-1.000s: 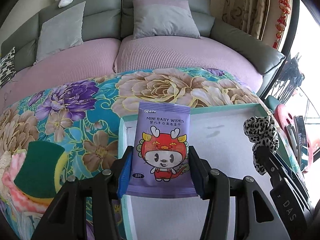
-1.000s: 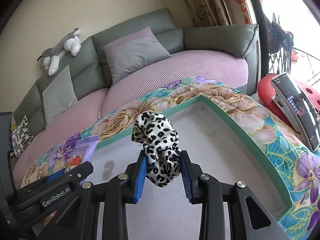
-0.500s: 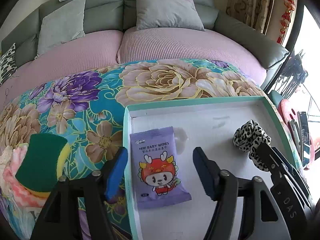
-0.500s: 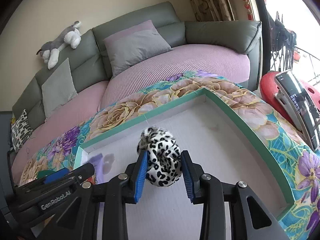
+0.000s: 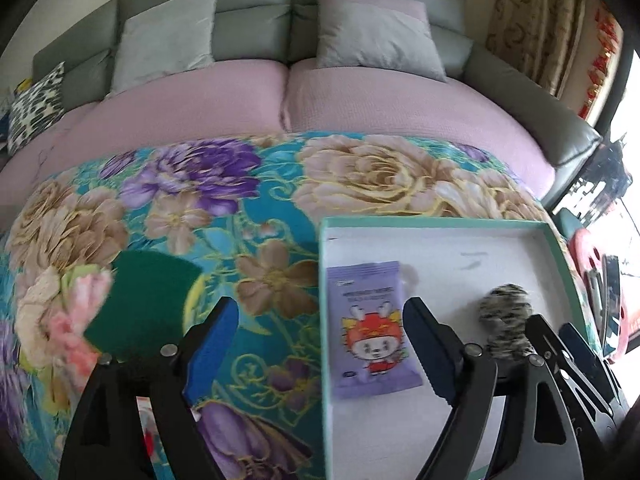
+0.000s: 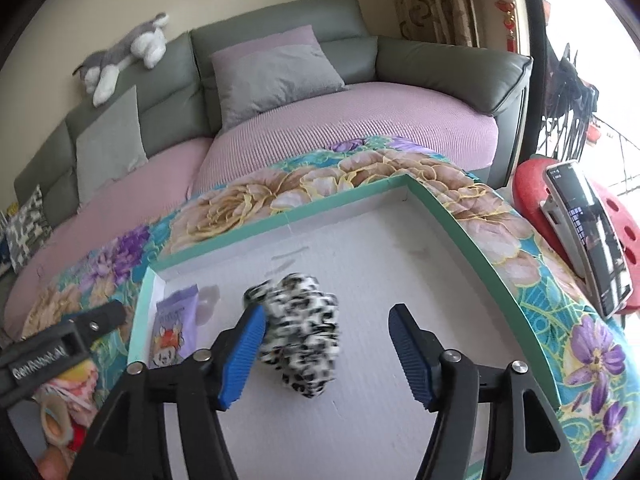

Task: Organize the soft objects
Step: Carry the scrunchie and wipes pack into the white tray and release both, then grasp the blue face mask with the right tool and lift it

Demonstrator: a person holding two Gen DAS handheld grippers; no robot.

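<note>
**Wipes and scrunchie lie in the tray as both grippers spread wide**

A purple pack of baby wipes [image 5: 370,330] lies flat on the white floor of a teal-rimmed tray [image 5: 432,222], close to the tray's left wall. The left gripper [image 5: 316,350] hangs above it with jaws wide apart, having just been opening; the pack shows between the 2 blue pads, but neither pad touches it, and the left pad stands over the floral cloth [image 5: 256,216] outside the tray.

To the right in the same tray, a leopard-print scrunchie [image 6: 302,330] sits on the floor, somewhat blurred. The right gripper [image 6: 324,346] has also just been opening its jaws: the right pad stands well clear of the scrunchie, while the left pad is just beside or brushing it, and which of the 2 cannot be told. Nothing is clamped.

On the cloth left of the tray lie a green sponge [image 5: 142,296] and a pink fluffy item [image 5: 80,320]. Beyond the cloth stretches a sofa [image 6: 360,120] with grey cushions, a plush toy [image 6: 124,54] resting on its back. At far right, a phone [image 6: 588,236] leans on a red stool [image 6: 532,184].
</note>
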